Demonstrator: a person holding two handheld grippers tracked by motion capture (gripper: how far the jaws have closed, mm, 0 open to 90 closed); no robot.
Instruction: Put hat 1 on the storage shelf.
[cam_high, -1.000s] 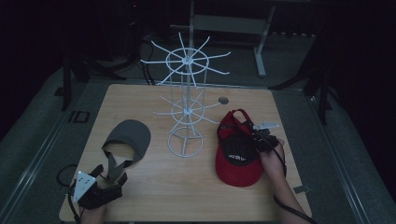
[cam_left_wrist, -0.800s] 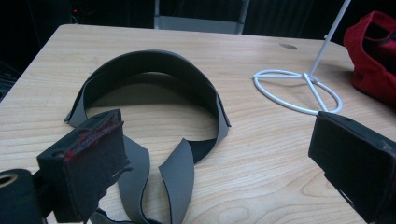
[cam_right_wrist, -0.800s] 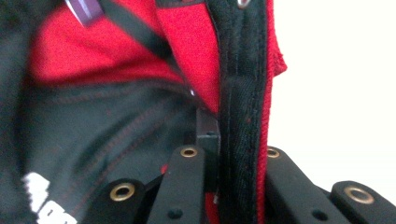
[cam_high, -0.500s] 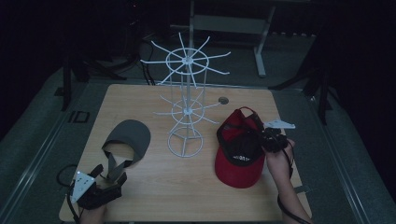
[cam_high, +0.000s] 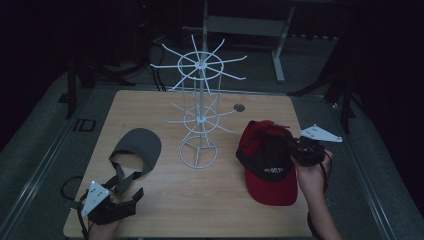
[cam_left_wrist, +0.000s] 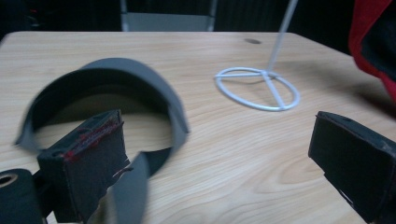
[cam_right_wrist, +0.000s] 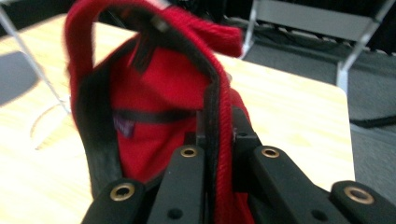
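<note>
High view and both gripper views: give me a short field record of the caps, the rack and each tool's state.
held item: red fabric cap with black lining, rim pinched in the right tool
right tool: shut on the cap's rear edge, raised at the table's right side
left tool: open, nothing between its jaws, near the front left corner
second cap: grey fabric visor cap, lying on the table just ahead of the left tool
rack: white wire hat stand, upright at centre, prongs bare
surface: light wooden table
</note>
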